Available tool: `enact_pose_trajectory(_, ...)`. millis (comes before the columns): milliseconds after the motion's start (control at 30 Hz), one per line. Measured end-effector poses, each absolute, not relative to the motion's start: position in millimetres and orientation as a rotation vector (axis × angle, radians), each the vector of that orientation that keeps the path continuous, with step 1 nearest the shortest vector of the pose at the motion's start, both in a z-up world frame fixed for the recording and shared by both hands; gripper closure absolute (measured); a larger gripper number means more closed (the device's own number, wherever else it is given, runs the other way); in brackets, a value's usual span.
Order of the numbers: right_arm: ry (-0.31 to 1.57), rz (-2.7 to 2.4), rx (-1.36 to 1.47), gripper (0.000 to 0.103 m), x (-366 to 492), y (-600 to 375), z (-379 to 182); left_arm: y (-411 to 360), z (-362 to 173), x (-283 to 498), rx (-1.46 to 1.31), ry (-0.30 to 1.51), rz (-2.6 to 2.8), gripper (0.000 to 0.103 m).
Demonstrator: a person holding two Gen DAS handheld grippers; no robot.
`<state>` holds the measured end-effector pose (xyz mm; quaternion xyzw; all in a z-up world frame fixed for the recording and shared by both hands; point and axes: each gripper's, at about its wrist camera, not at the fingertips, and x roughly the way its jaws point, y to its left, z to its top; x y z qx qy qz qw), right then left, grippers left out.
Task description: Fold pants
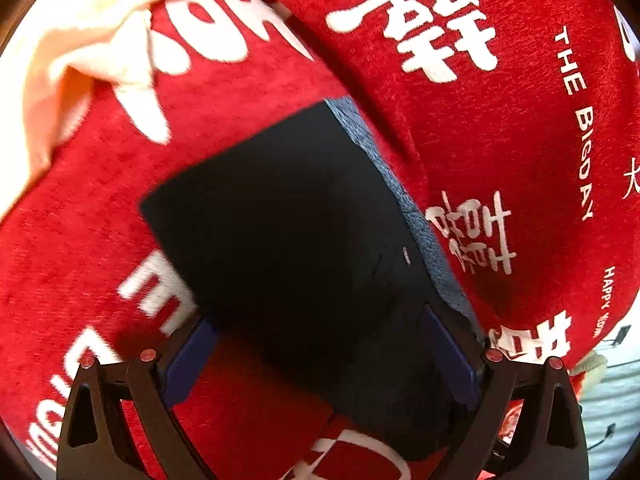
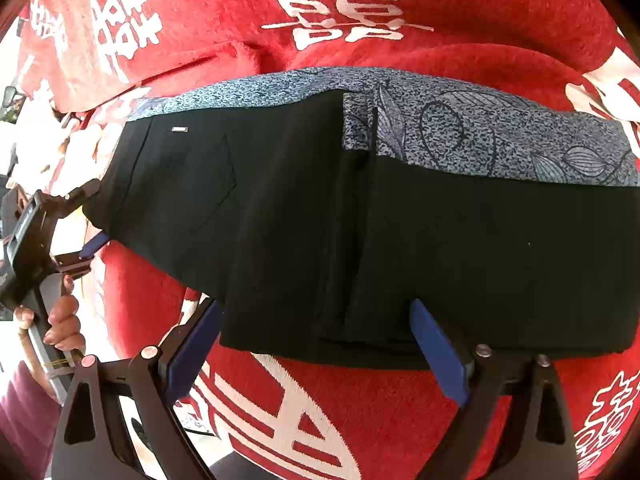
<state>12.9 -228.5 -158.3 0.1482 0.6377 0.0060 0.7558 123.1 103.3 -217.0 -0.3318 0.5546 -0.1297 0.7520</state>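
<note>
Folded black pants (image 2: 400, 240) lie across a red blanket; their blue-grey leaf-print inner side (image 2: 460, 136) shows along the far edge. My right gripper (image 2: 318, 348) points down at the near edge, open, its blue pads (image 2: 440, 352) wide apart with the folded hem between them. My left gripper (image 2: 91, 216) is at the waist end on the left, held by a hand (image 2: 64, 320). In the left wrist view the pants (image 1: 288, 220) run away from my left gripper (image 1: 320, 356), which is open, its blue pads (image 1: 188, 360) either side of the cloth.
The red blanket (image 2: 400, 420) with large white characters covers the whole surface and has a ridge beyond the pants. A cream cloth (image 1: 80, 40) lies at the far left corner. A purple sleeve (image 2: 24, 420) is at the lower left. The blanket's edge (image 1: 592, 344) drops off at the right.
</note>
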Motion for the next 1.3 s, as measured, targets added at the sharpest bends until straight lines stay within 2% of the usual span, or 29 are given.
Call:
enact_pose_trajectory(67,1.385,0.011,0.328,0.007,11.7,-228.9,-158.2,98.1,-217.3,125.1,-0.716,1.198,-0.289,0.001)
enact_pose_trajectory(333,1.374,0.017,0.354,0.007,10.4,-232.2,-156.5,95.8,-207.5,133.1,-0.749,1.191,-0.213,0.002)
enact_pose_trajectory(367,1.372,0.019,0.358,0.007,10.1,-232.6,-156.4,94.1,-203.7,133.2,-0.729,1.179,-0.200,0.008)
enact_pose_trajectory(400,1.370,0.021,0.358,0.007,10.0,-232.5,-156.4,90.5,-201.4,133.5,-0.677,1.179,-0.175,0.019)
enact_pose_trajectory(433,1.369,0.022,0.357,0.007,9.8,-232.3,-156.3,87.2,-201.3,134.0,-0.628,1.187,-0.156,0.026)
enact_pose_trajectory(500,1.366,0.022,0.361,0.007,9.4,-232.4,-154.6,81.3,-204.0,136.0,-0.515,1.210,-0.108,0.059)
enact_pose_trajectory(600,1.360,0.021,0.380,0.011,10.9,-235.5,-145.7,71.9,-196.0,133.1,-0.368,1.185,-0.113,0.065)
enact_pose_trajectory(633,1.356,0.026,0.388,0.013,12.1,-237.0,-141.6,63.0,-189.0,130.9,-0.285,1.160,-0.120,0.066)
enact_pose_trajectory(700,1.344,0.049,0.424,0.025,18.1,-240.4,-127.1,37.4,-174.3,124.8,-0.094,1.086,-0.131,0.067)
enact_pose_trajectory(733,1.339,0.058,0.437,0.026,21.0,-241.4,-121.4,25.1,-168.3,120.4,-0.012,1.049,-0.137,0.067)
enact_pose_trajectory(867,1.313,0.160,0.497,0.026,60.7,-235.9,-88.9,-10.5,-156.7,103.1,0.222,0.933,-0.174,0.067)
enact_pose_trajectory(967,1.340,0.283,0.491,0.021,108.3,-211.7,-72.6,-25.6,-157.1,97.4,0.325,0.894,-0.199,0.067)
enact_pose_trajectory(1133,1.441,0.489,0.397,0.020,183.9,-133.9,-67.0,-28.8,-153.4,95.5,0.351,0.874,-0.218,0.067)
enact_pose_trajectory(1300,1.594,0.612,0.119,0.019,226.7,-35.5,-94.5,-27.0,-153.6,96.8,0.313,0.888,-0.208,0.067)
